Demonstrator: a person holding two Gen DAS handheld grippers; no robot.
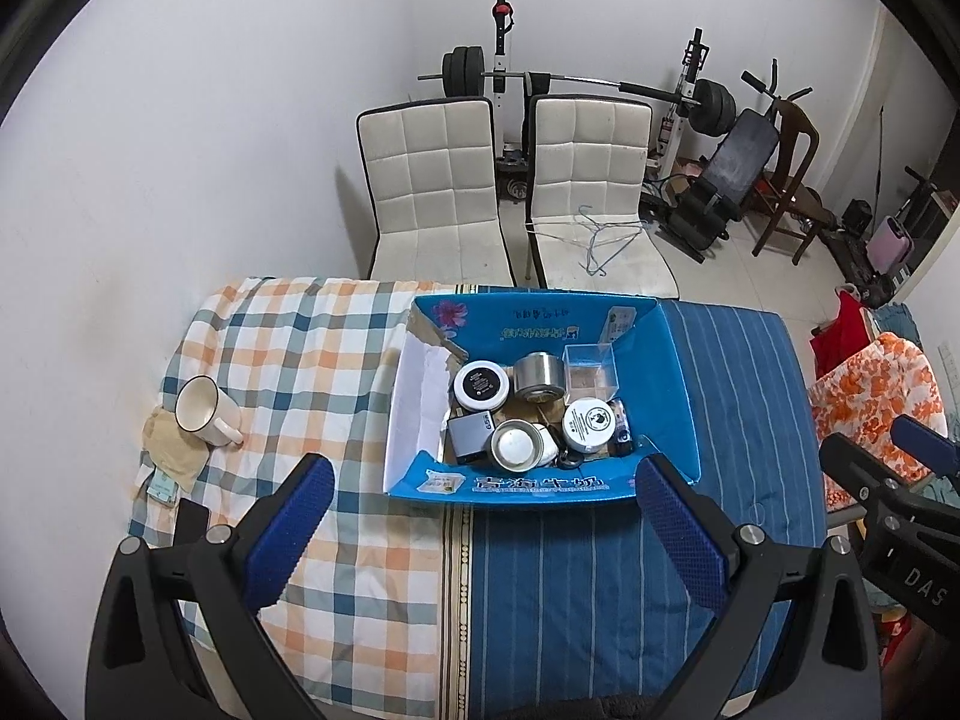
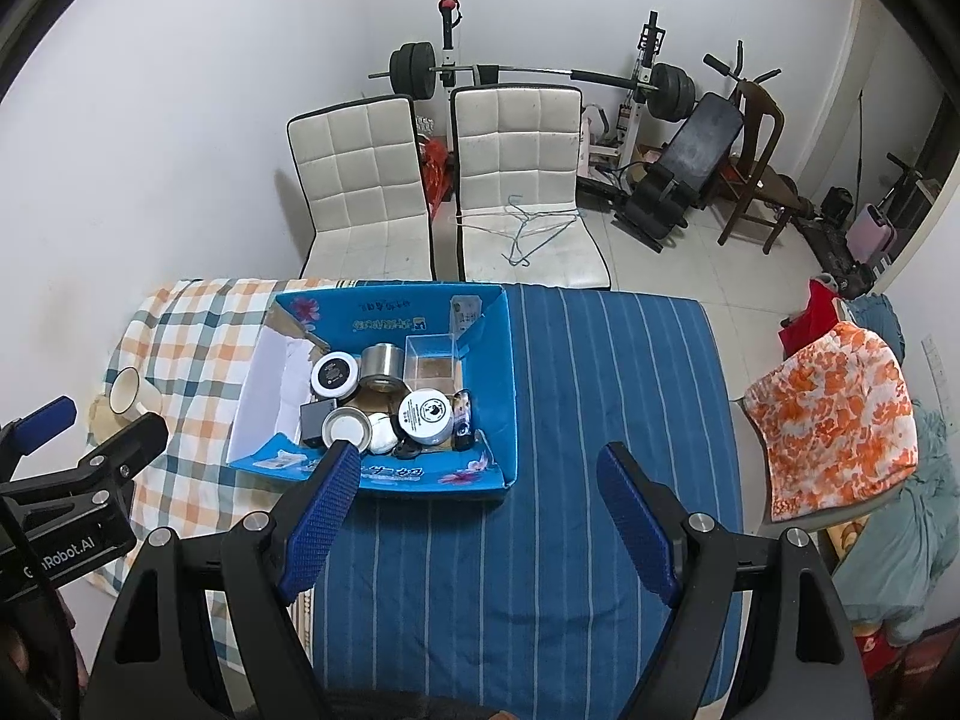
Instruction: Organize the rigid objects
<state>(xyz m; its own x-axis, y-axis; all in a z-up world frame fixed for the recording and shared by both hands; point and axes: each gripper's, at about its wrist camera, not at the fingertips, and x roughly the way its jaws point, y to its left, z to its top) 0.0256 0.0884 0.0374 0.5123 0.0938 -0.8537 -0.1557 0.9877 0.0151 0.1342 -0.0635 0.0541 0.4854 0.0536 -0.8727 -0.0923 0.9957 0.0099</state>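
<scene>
A blue cardboard box (image 1: 672,360) (image 2: 501,360) stands on the table and holds several rigid items: a black-lidded round tin (image 1: 481,385) (image 2: 333,374), a steel can (image 1: 538,373) (image 2: 382,363), a clear plastic cube (image 1: 591,369) (image 2: 433,357), a white round tin (image 1: 587,423) (image 2: 425,414) and a grey block (image 1: 468,437). A white mug (image 1: 204,411) (image 2: 129,393) lies on the checked cloth at the left. My left gripper (image 1: 483,531) is open and empty before the box. My right gripper (image 2: 480,516) is open and empty over the blue striped cloth.
The table carries a checked cloth (image 1: 300,360) on the left and a blue striped cloth (image 2: 600,390) on the right. Two white chairs (image 1: 432,180) (image 2: 516,180) stand behind it. Weight equipment (image 2: 660,120) lines the far wall. An orange floral cloth (image 2: 834,408) lies at the right.
</scene>
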